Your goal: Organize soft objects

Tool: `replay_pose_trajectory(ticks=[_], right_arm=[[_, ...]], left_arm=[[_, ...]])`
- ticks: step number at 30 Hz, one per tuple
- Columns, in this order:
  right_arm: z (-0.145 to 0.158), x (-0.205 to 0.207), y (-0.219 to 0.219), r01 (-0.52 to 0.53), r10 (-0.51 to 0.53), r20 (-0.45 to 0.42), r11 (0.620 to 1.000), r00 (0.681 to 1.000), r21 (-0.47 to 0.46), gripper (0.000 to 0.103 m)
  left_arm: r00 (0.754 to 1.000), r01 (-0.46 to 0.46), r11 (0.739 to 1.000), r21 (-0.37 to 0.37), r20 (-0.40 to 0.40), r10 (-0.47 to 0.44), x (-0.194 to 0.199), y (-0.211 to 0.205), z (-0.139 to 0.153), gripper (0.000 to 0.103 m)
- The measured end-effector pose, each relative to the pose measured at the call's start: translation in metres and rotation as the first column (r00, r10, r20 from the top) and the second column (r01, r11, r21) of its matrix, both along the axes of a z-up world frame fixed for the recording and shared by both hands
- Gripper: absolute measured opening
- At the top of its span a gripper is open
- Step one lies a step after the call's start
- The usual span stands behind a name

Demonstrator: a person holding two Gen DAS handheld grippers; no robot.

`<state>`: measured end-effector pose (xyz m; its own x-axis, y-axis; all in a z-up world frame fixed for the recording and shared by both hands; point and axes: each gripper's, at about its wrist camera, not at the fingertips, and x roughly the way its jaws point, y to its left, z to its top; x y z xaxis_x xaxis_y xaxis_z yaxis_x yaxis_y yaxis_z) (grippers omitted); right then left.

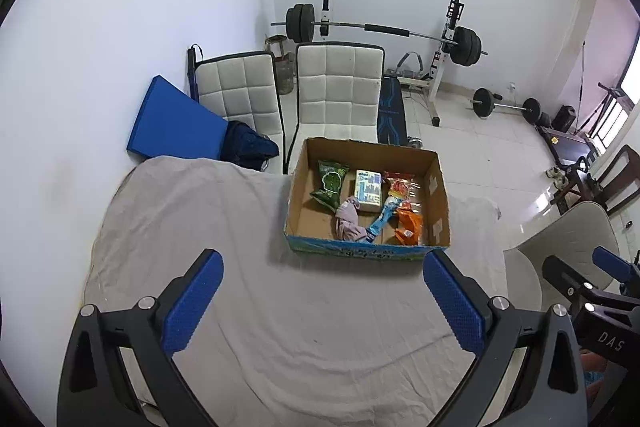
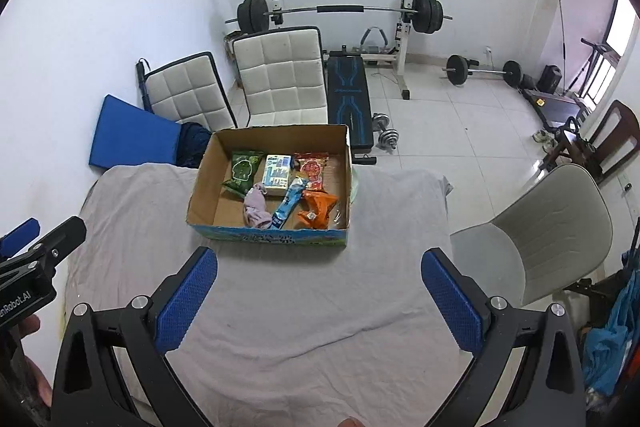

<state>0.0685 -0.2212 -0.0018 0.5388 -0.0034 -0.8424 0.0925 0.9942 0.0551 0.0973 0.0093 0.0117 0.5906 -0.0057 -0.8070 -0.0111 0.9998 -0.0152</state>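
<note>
Two grippers of mine, the left gripper (image 1: 322,303) and the right gripper (image 2: 319,301), hang wide apart, holding nothing, over the gray sheet (image 2: 304,327). Soft packets (image 2: 280,187) lie in the cardboard box (image 2: 276,237). White chairs (image 2: 282,75) and a barbell (image 2: 340,10) stand behind.

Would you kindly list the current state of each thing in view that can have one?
Left gripper: open, empty, above the cloth.
Right gripper: open, empty.
Cardboard box: open-topped, upright on the cloth.
Green snack bag: lying in the box.
Pink cloth: crumpled in the box.
Orange packet: lying in the box.
</note>
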Motion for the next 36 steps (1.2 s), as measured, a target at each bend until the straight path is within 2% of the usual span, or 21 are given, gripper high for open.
replay_pose_trajectory(ticks=[36], right_arm=[[-0.006, 0.016, 0.005, -0.023, 0.023, 0.005, 0.999, 1.000, -0.041, 0.103]], left_arm=[[1.000, 0.018, 1.000, 0.024, -0.010, -0.017, 0.016, -0.006, -0.011, 0.103]])
